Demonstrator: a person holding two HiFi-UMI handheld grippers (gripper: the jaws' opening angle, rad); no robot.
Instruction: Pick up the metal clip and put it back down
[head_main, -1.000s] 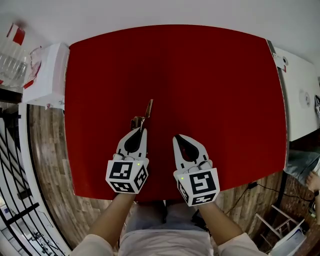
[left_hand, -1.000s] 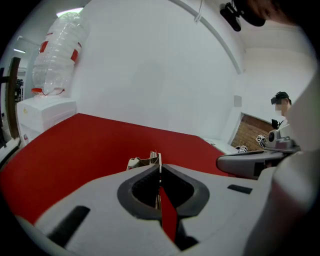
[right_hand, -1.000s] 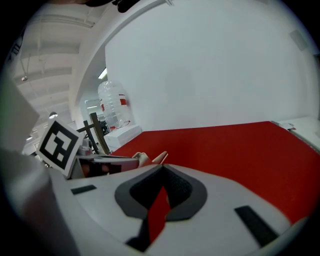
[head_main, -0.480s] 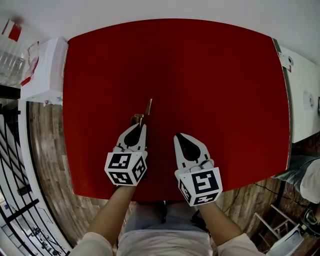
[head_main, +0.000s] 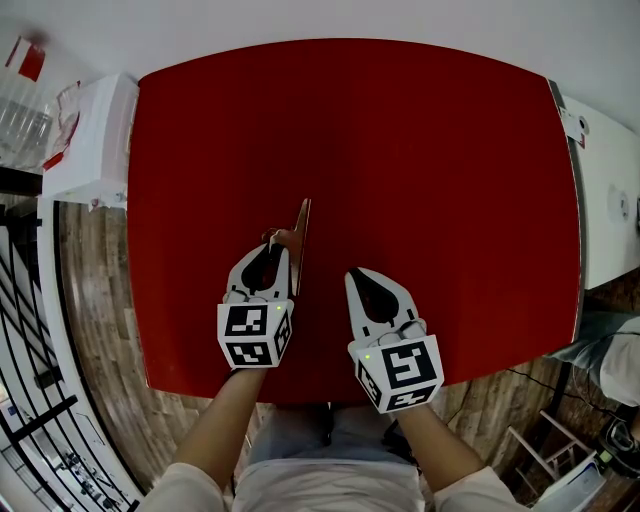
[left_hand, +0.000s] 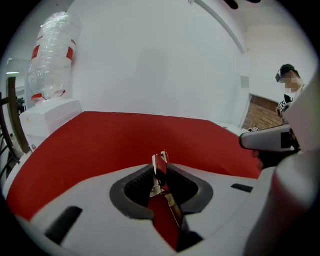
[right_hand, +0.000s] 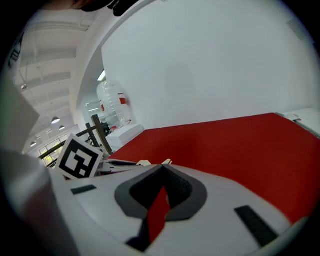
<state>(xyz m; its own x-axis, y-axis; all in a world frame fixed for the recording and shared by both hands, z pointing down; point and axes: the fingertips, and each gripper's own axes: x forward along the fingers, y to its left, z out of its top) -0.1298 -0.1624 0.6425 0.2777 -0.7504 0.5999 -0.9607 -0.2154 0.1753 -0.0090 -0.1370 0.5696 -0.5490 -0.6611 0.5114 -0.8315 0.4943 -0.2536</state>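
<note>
- The left gripper (head_main: 277, 247), a white two-jaw tool with dark pads, reaches over the near-left part of the wide red-topped table (head_main: 420, 150), angled downward.
- Its jaws stand part-way spread and have just been opening. In the left gripper view, the shiny metal clip (left_hand: 160, 167) stands upright in the gap between the left gripper (left_hand: 160, 172) pads, its top poking above the tips.
- The pads do not clamp the clip, though it is hard to tell whether one of them still brushes it.
- In the head view, the shiny metal clip (head_main: 302, 222) sits on the table at the left gripper's tips. It is tilted on edge and its long side runs away from the person. Its polished face mirrors the red surface.
- The right gripper (head_main: 352, 272) hovers just beside the left one, over the table's near edge and apart from the clip.
- In the right gripper view, the right gripper (right_hand: 161, 166) has its jaw tips pressed together with nothing held. Only a sliver of red shows behind them.
- Each tool carries a black-and-white marker cube: left (head_main: 255, 335), right (head_main: 398, 372).
- A white box-shaped cabinet (head_main: 95, 150) stands against the table's left edge, with a clear plastic water bottle (left_hand: 52, 55) on it.
- Wooden plank flooring (head_main: 100, 330) shows below the table's left side.
</note>
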